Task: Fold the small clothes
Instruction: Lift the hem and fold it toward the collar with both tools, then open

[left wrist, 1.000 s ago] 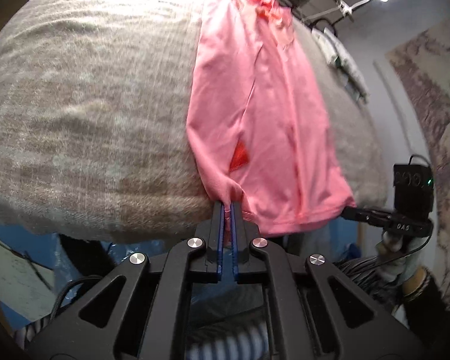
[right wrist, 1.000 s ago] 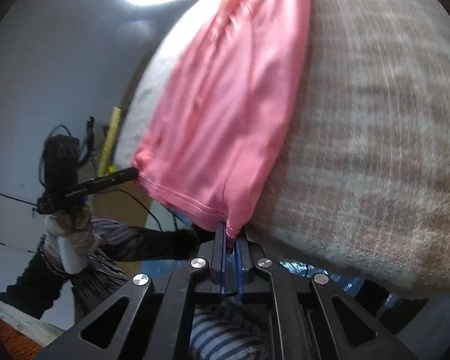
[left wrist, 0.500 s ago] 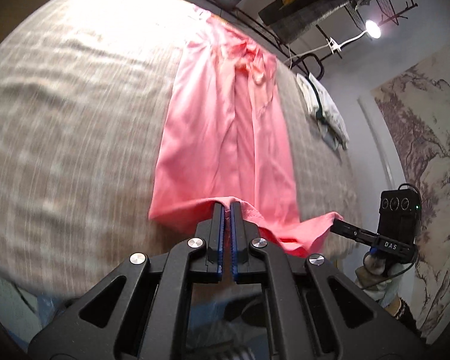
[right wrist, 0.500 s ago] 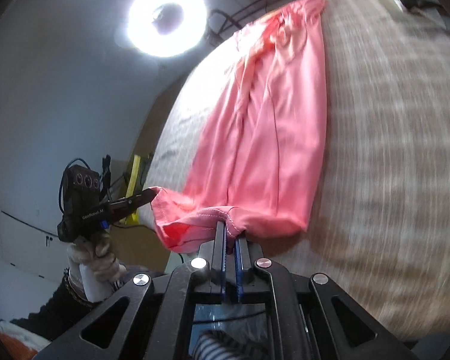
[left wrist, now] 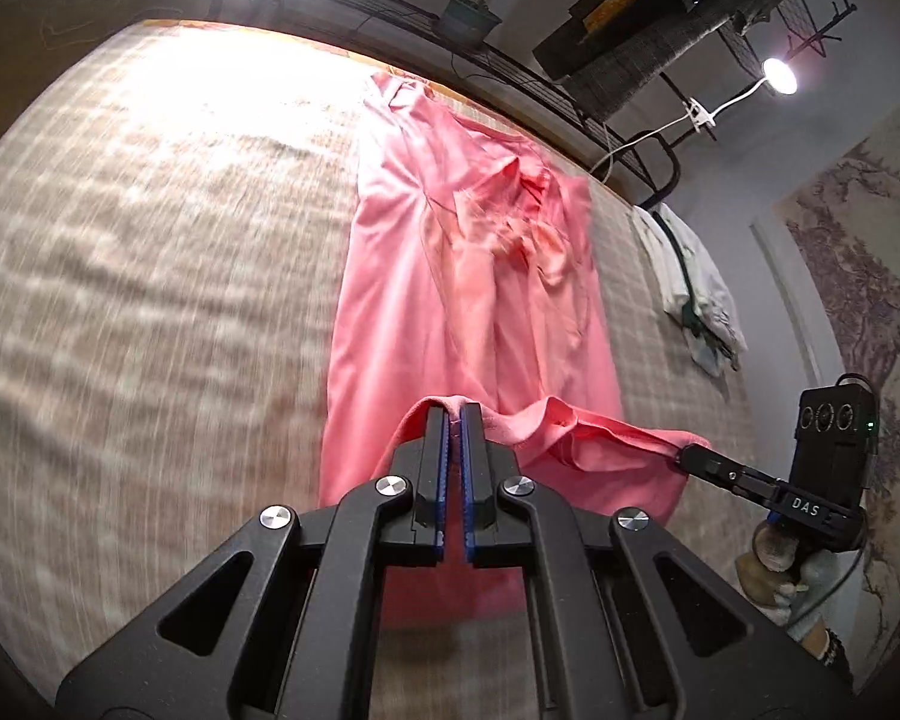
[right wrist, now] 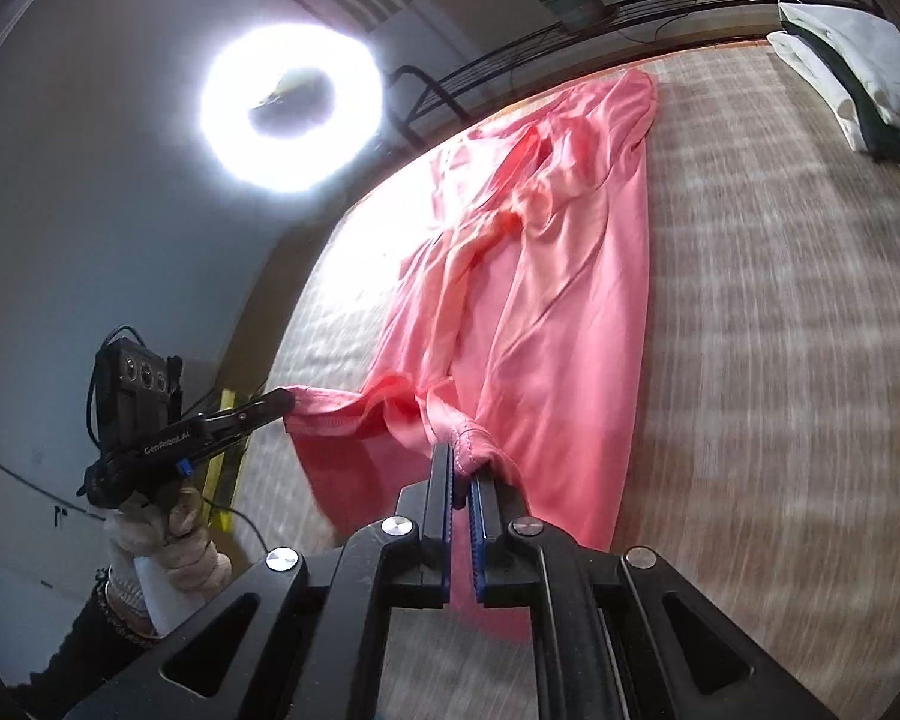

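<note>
A pink garment (left wrist: 468,276) lies lengthwise on a beige checked bed cover (left wrist: 150,300), its sides folded inward. My left gripper (left wrist: 453,414) is shut on one corner of its near hem, lifted off the cover. My right gripper (left wrist: 681,456) shows at the right of the left wrist view, shut on the other hem corner. In the right wrist view the right gripper (right wrist: 462,462) pinches the pink garment (right wrist: 558,312), and the left gripper (right wrist: 285,399) holds the hem at the left. The hem sags between the two grippers.
A folded white and dark green cloth (left wrist: 696,288) lies at the right side of the bed (right wrist: 858,48). A black metal rail (left wrist: 510,69) with a potted plant (left wrist: 468,15) runs behind the bed. A ring light (right wrist: 291,108) glares at the far left.
Both grippers have carried the hem up from the bed's near edge and forward over the garment. The hem corners now hang above the cloth, and more of the bed shows.
</note>
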The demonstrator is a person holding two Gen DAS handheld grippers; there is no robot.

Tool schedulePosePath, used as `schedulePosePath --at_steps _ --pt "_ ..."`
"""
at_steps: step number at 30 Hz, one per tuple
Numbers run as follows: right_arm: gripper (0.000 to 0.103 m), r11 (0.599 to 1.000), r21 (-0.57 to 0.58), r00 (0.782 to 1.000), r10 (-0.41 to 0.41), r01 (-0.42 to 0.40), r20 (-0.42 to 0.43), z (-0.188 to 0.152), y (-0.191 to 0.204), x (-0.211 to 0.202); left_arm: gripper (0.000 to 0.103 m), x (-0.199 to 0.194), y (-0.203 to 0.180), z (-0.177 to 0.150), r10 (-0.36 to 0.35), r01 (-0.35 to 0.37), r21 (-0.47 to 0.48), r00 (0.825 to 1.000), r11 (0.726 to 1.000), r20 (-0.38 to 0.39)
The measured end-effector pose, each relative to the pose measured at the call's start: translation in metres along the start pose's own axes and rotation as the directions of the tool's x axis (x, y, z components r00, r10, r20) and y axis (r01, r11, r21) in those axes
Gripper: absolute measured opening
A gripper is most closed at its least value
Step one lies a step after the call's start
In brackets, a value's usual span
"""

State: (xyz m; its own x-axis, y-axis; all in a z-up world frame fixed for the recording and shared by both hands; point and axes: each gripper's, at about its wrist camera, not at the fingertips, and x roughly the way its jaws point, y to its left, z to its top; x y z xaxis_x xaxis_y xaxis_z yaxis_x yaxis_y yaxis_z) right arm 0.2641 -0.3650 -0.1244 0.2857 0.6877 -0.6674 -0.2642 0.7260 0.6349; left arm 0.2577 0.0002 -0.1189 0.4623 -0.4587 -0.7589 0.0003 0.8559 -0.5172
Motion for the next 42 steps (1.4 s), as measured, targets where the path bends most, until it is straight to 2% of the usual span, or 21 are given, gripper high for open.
schedulePosePath --at_steps 8,16,18,19,20,21,25,27,31,34,38,42 --pt "0.002 0.998 0.054 0.999 -0.035 0.034 0.017 0.031 -0.022 0.018 0.001 0.023 0.017 0.024 0.033 -0.033 -0.024 0.999 0.999 0.002" --pt "0.002 0.991 0.113 0.997 -0.079 0.077 0.018 0.041 -0.045 0.029 0.001 0.044 0.021 0.035 0.050 -0.051 -0.016 0.999 0.999 -0.006" --pt "0.010 0.988 0.124 0.995 -0.095 0.093 0.011 0.044 -0.048 0.031 0.005 0.047 0.018 0.039 0.065 -0.065 0.001 0.998 0.998 -0.012" --pt "0.014 0.986 0.128 0.995 -0.104 0.103 0.005 0.046 -0.050 0.033 0.013 0.046 0.016 0.041 0.072 -0.071 0.013 0.997 0.997 -0.013" --pt "0.023 0.986 0.133 0.995 -0.101 0.100 0.002 0.047 -0.051 0.031 0.020 0.042 0.013 0.042 0.078 -0.078 0.028 0.997 0.997 0.005" --pt "0.024 0.987 0.139 0.996 -0.089 0.086 0.014 0.048 -0.052 0.026 0.021 0.036 0.010 0.040 0.081 -0.082 0.042 0.996 0.996 0.023" --pt "0.024 0.996 0.065 0.997 -0.063 0.060 0.045 0.044 -0.042 0.005 0.021 0.015 -0.006 0.029 0.112 -0.125 0.165 0.990 0.978 0.087" --pt "0.023 0.999 -0.010 0.999 -0.036 0.036 0.029 0.039 -0.031 0.001 0.021 0.016 -0.011 0.018 0.066 -0.074 0.197 0.997 0.978 0.045" --pt "0.023 0.992 -0.106 0.997 -0.069 0.065 -0.037 0.026 -0.019 0.016 0.021 0.039 -0.018 0.004 0.093 -0.081 0.282 0.995 0.956 -0.029" --pt "0.023 0.989 -0.121 0.993 -0.094 0.084 -0.077 0.021 -0.017 0.035 0.021 0.056 -0.019 0.002 0.128 -0.109 0.298 0.991 0.948 -0.045" --pt "0.022 0.983 -0.144 0.989 -0.125 0.113 -0.079 0.023 -0.014 0.049 0.021 0.073 -0.013 0.022 0.212 -0.207 0.293 0.977 0.934 0.014" --pt "0.023 0.964 -0.153 0.974 -0.226 0.219 -0.032 0.036 -0.018 0.060 0.021 0.080 0.001 0.043 0.253 -0.259 0.242 0.966 0.935 0.055"
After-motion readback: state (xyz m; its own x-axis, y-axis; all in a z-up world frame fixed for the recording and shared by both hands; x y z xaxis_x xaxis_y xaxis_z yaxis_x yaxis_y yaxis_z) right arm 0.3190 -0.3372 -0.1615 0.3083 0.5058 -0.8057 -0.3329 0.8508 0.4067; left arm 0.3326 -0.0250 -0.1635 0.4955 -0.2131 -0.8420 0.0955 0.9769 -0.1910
